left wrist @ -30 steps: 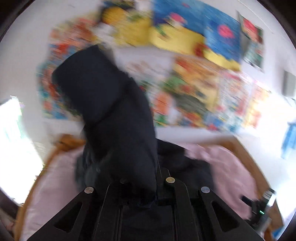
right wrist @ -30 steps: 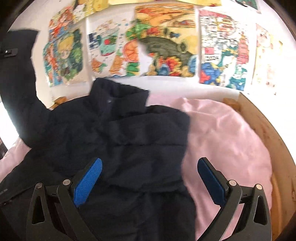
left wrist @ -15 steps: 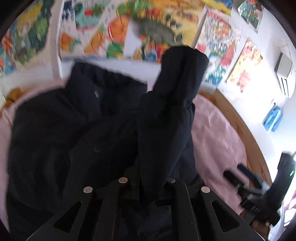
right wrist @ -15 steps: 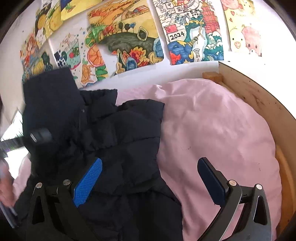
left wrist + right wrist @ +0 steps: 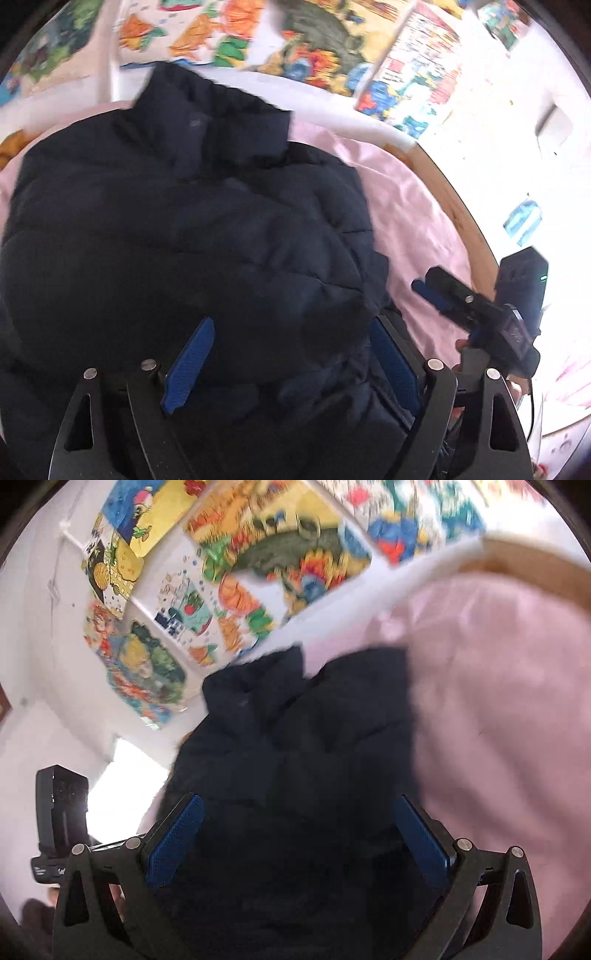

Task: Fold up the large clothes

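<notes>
Dark padded jacket [image 5: 184, 229] spread on a pink bed cover [image 5: 410, 206]; both grippers unloaded.

Left wrist view: left gripper [image 5: 291, 365] jaws opening, jacket bulk between and ahead of them, pads not pressing. Bare cover and wooden bed edge [image 5: 458, 214] lie right of the jaws; right gripper [image 5: 439, 291] sits there. Right wrist view: right gripper [image 5: 299, 842] jaws released, spread wide over the jacket [image 5: 306, 746]; open cover [image 5: 498, 709] to the right. Blurred; jacket's near hem cut off.

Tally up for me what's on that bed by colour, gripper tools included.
Dark navy, puffy jacket: 1
Pink, bed cover: 1
Black with blue pads, left gripper and right gripper: 2
Total: 4
</notes>
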